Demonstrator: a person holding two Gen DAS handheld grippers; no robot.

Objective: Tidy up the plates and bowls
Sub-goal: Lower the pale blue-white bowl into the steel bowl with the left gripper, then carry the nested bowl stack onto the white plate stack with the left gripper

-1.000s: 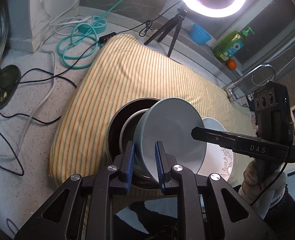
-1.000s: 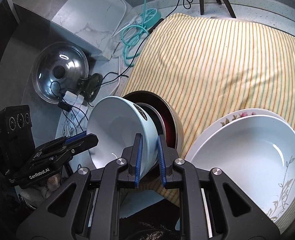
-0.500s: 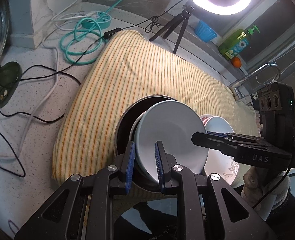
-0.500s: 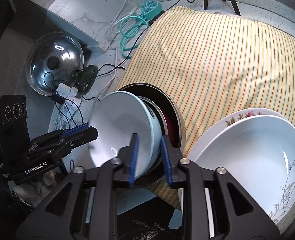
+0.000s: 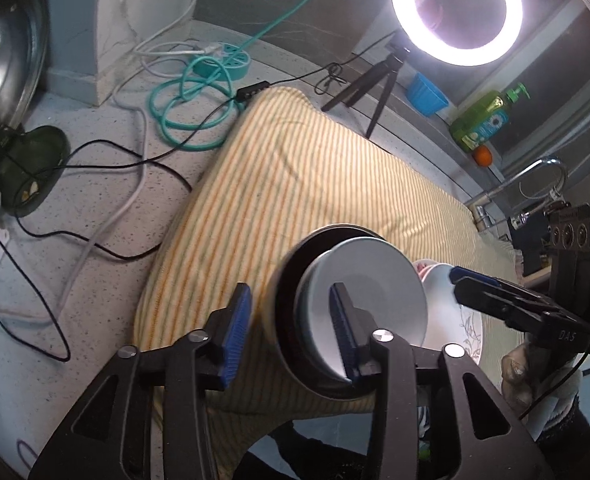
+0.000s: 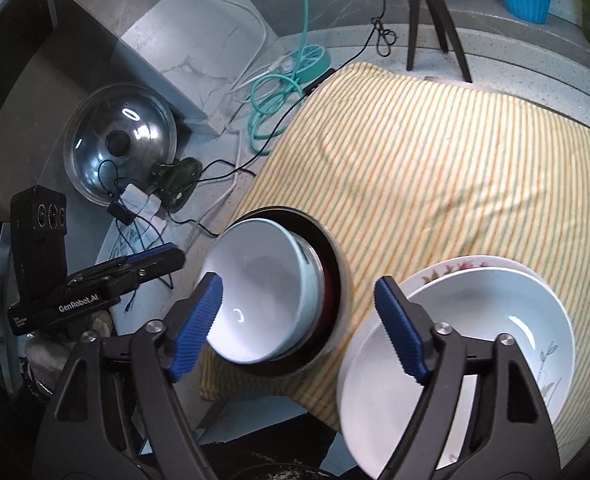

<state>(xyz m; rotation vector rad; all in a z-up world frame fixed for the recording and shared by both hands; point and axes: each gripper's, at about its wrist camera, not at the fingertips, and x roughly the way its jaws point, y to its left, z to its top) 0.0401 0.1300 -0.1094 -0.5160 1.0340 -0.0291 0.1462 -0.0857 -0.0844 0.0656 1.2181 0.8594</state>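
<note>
Compared with the earlier frames, where both tongs pinched the rim of the pale blue bowl (image 6: 261, 288) and held it tilted above the stack, the bowl now sits nested in the stack and neither pair of pads presses on it. The left tongs (image 5: 291, 330) are opening: the left pad stands clear over the striped cloth (image 5: 295, 184), the right pad lies in front of the bowl's face, and the near rim passes between them with a gap. The right tongs (image 6: 299, 326) are opening wide, straddling the bowl's near edge without contact. The bowl is smooth, pale blue-grey outside and white inside, with a bright glint low in its hollow; it rests slightly tilted inside a steel bowl (image 6: 315, 258), itself within a dark bowl with a red interior (image 6: 335, 280), all on the cloth near the front edge of the speckled worktop (image 5: 75, 280). Just right of the stack lies a white bowl with a leaf motif (image 6: 475, 336) on a flowered plate (image 6: 455, 266). The left wrist view alone shows the ring light (image 5: 457, 8), the green soap bottle (image 5: 485, 120), the orange fruit (image 5: 483, 155) and the tap (image 5: 535, 178). The right wrist view alone shows the whole steel lid (image 6: 121, 140) and the bowl's interior.
</note>
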